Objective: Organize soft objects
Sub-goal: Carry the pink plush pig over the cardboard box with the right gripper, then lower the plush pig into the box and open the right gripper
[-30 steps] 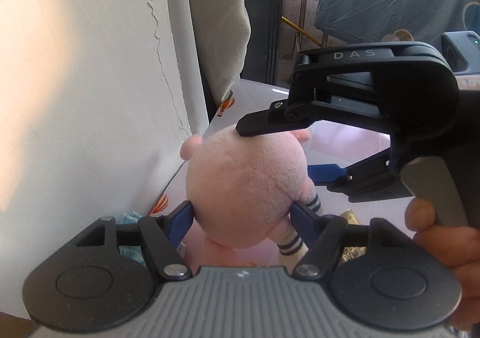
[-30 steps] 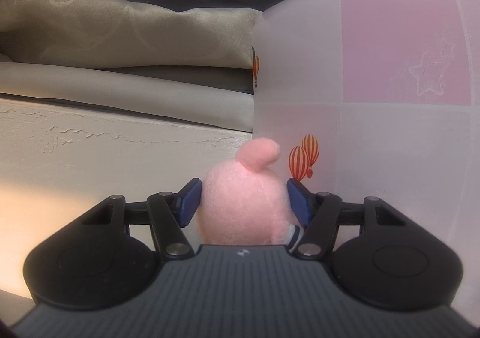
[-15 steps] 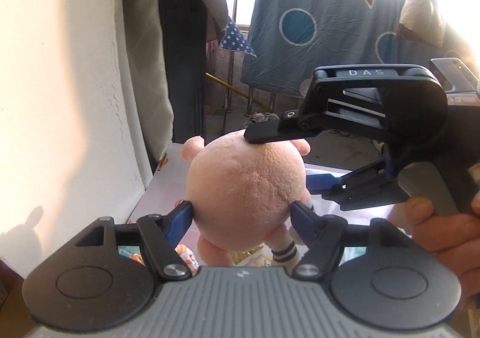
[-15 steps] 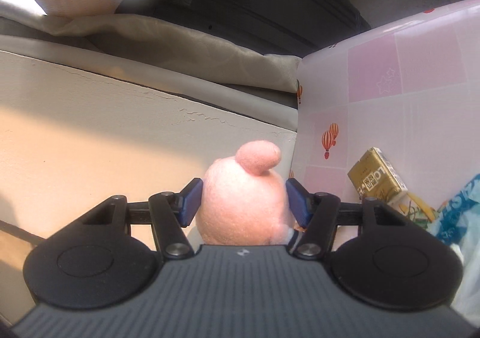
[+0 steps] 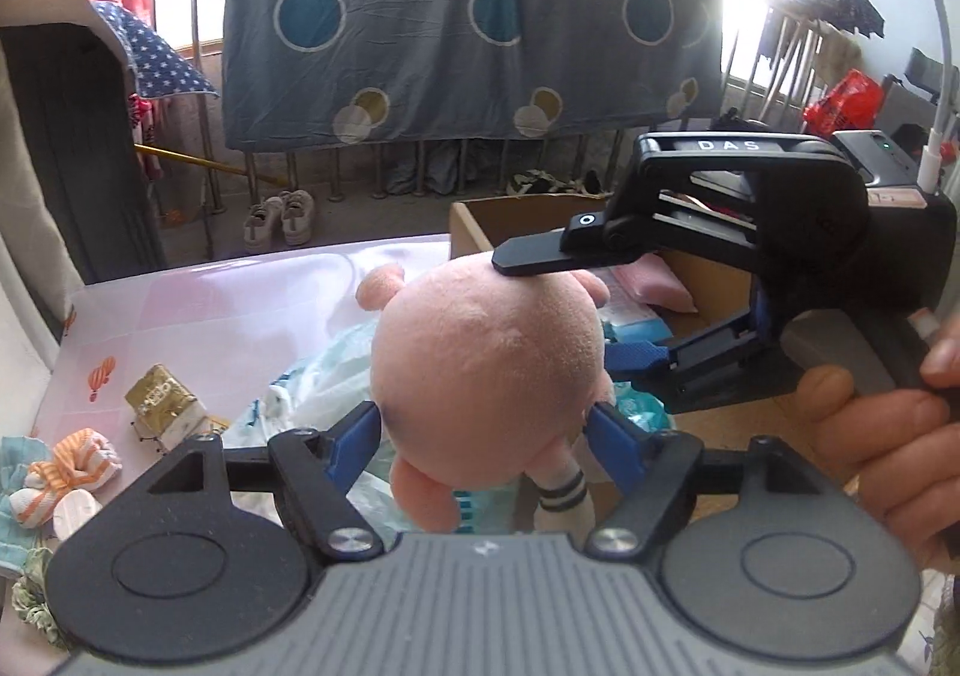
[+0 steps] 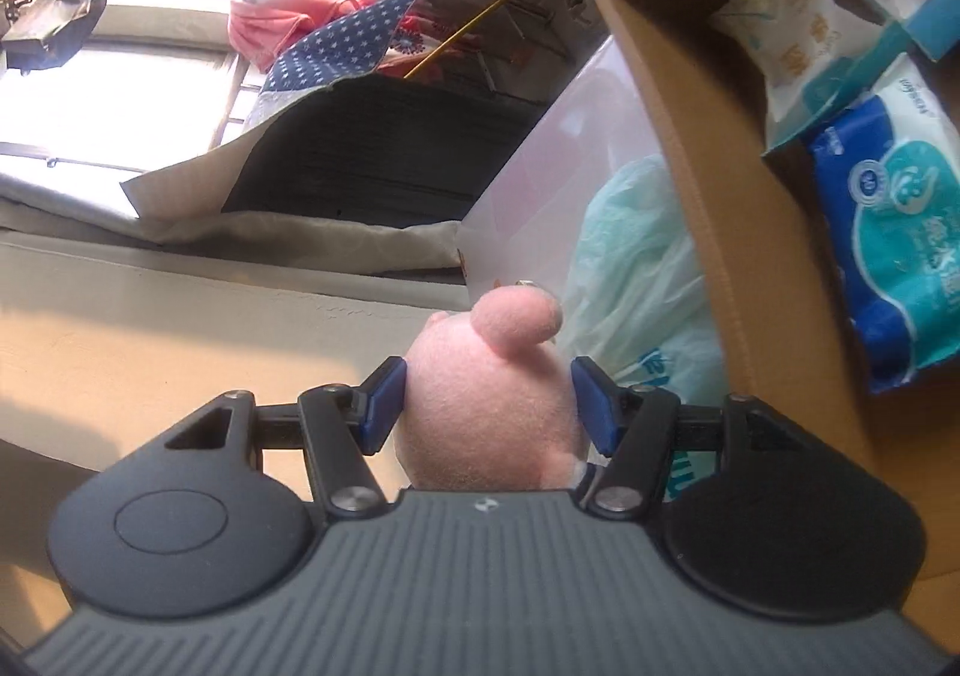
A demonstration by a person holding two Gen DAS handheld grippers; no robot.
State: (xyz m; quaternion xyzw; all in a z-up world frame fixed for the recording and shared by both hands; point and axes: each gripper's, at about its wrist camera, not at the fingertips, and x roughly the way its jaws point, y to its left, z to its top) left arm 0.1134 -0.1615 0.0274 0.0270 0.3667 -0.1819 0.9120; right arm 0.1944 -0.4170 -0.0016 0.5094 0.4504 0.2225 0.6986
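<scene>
Looks like somebody's home, a balcony or sunroom: a blue-grey quilt with round blue dots (image 5: 468, 21) hangs on a metal rail by the window, worn white sneakers (image 5: 279, 217) sit below, and a brown cardboard box (image 6: 708, 208) holds tissue packs.

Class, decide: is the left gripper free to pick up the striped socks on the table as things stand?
Probably not: the left gripper has the pink plush toy between its opening jaws, and the striped socks lie off to its side.
</scene>
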